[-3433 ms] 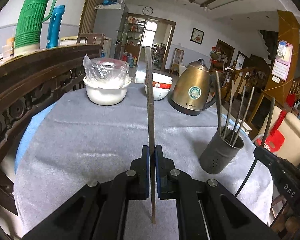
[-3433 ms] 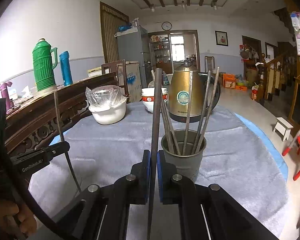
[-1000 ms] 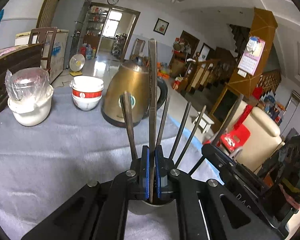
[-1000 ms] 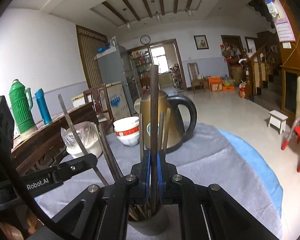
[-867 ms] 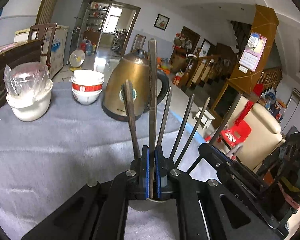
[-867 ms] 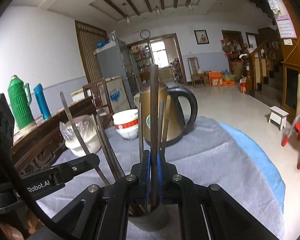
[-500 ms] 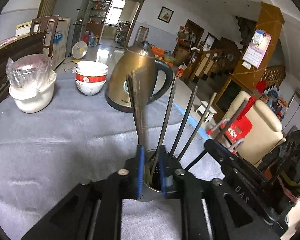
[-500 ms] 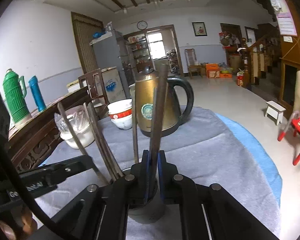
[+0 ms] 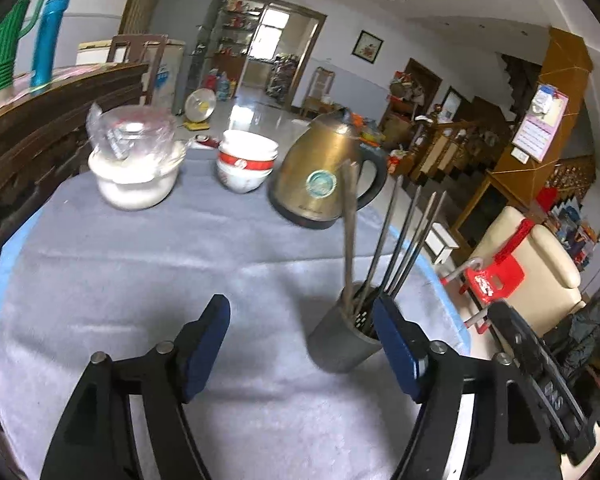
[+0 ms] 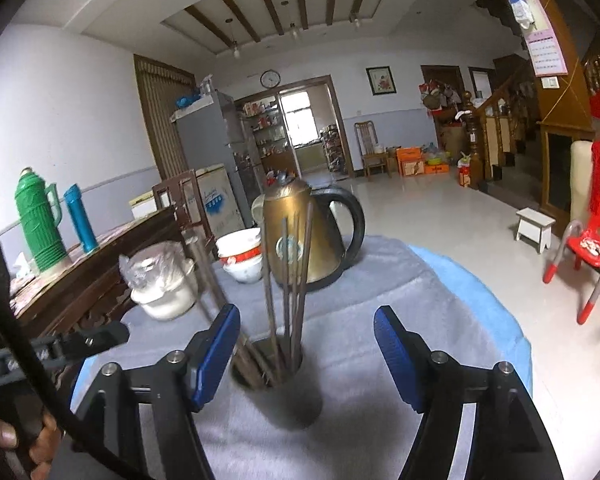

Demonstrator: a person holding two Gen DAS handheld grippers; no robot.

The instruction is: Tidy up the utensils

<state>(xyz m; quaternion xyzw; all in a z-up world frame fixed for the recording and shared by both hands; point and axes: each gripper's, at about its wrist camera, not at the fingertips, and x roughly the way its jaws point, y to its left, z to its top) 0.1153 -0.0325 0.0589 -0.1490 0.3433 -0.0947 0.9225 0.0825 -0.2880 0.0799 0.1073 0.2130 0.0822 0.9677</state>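
A grey utensil cup (image 9: 342,342) stands on the grey tablecloth (image 9: 148,264), holding several thin metal utensils (image 9: 396,240) upright. My left gripper (image 9: 302,346) is wide open and empty, with the cup just inside its right finger. In the right wrist view the cup (image 10: 284,388) and its utensils (image 10: 288,268) stand between the wide-open jaws of my empty right gripper (image 10: 302,356), nearer the left finger.
A brass kettle (image 9: 324,178), stacked white bowls (image 9: 246,164) and a plastic-covered white bowl (image 9: 134,164) stand at the table's far side. A dark carved wooden bench (image 9: 40,128) with green and blue flasks borders the left. The table edge drops off on the right.
Both grippers were shut on utensils standing in the cup. Both have opened wide and let go; the utensils now rest in the cup. The left gripper has drawn back leftward.
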